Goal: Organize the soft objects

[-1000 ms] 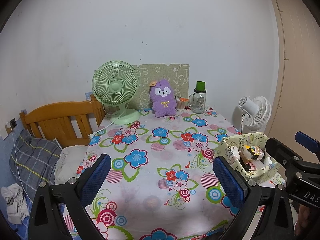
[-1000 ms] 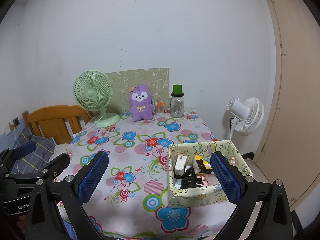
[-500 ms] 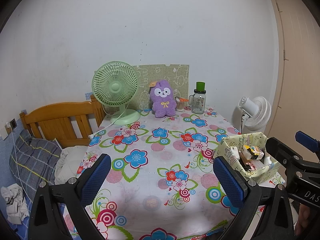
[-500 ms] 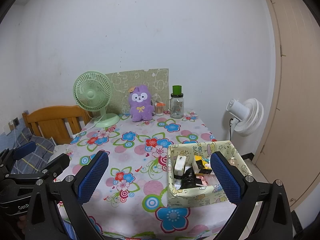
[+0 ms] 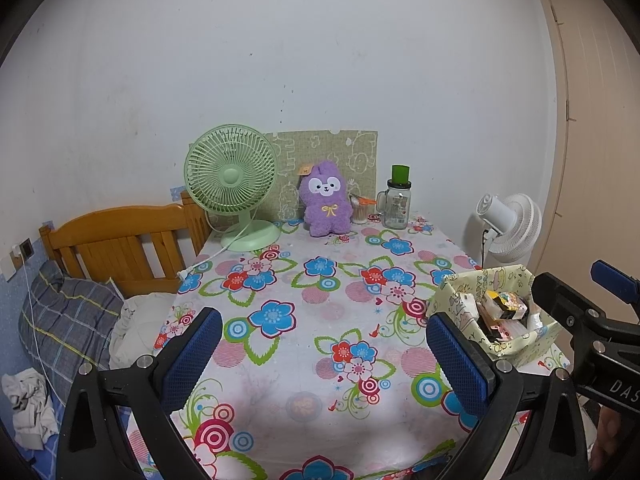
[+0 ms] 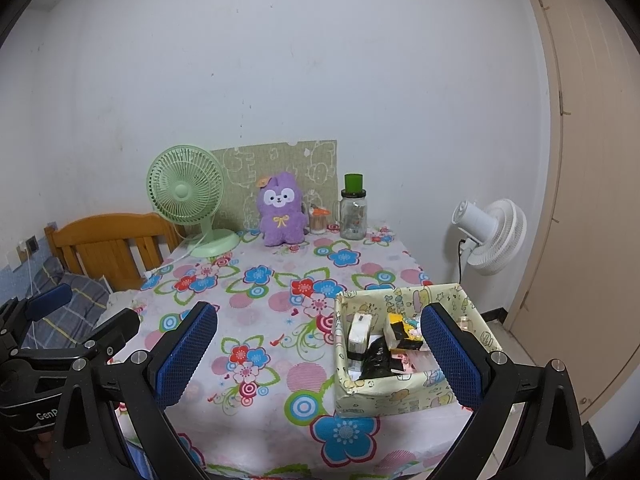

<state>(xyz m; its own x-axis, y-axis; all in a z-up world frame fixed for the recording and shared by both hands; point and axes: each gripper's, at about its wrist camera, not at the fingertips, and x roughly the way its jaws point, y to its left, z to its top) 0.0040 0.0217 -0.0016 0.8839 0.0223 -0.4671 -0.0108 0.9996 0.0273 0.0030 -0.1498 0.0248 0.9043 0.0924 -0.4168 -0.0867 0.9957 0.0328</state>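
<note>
Both tongs are spread wide with nothing between the pads. The left gripper (image 5: 324,354) and the right gripper (image 6: 318,354) are held side by side over the near edge of the table (image 5: 320,420), aimed at the far wall, so both cameras take in the whole floral cloth.

The only clearly soft task object in view is the purple plush toy (image 5: 326,200). It sits upright at the far edge, back against a green cartoon-print board (image 5: 360,150) that leans on the wall; the board likely props it up. A green desk fan (image 5: 232,184) stands just to its left, and a small toothpick jar (image 5: 360,214) and a glass mug jar with a green lid (image 5: 396,200) to its right.

A paper-wrapped box (image 6: 404,384) sits at the table's near right corner, close under the right gripper. It holds small packets, a white one, a black one and a yellow-and-black one; I cannot tell whether any are soft.

The plush and the box are well apart, most of the cloth between them. That fits either a plush waiting to go into the box, or a plush already set in its display spot at the back. The pictures do not settle which.

A pillow (image 5: 64,320) and a wooden headboard (image 5: 120,236) lie off the table's left, and a white floor fan (image 5: 508,228) off its right.
</note>
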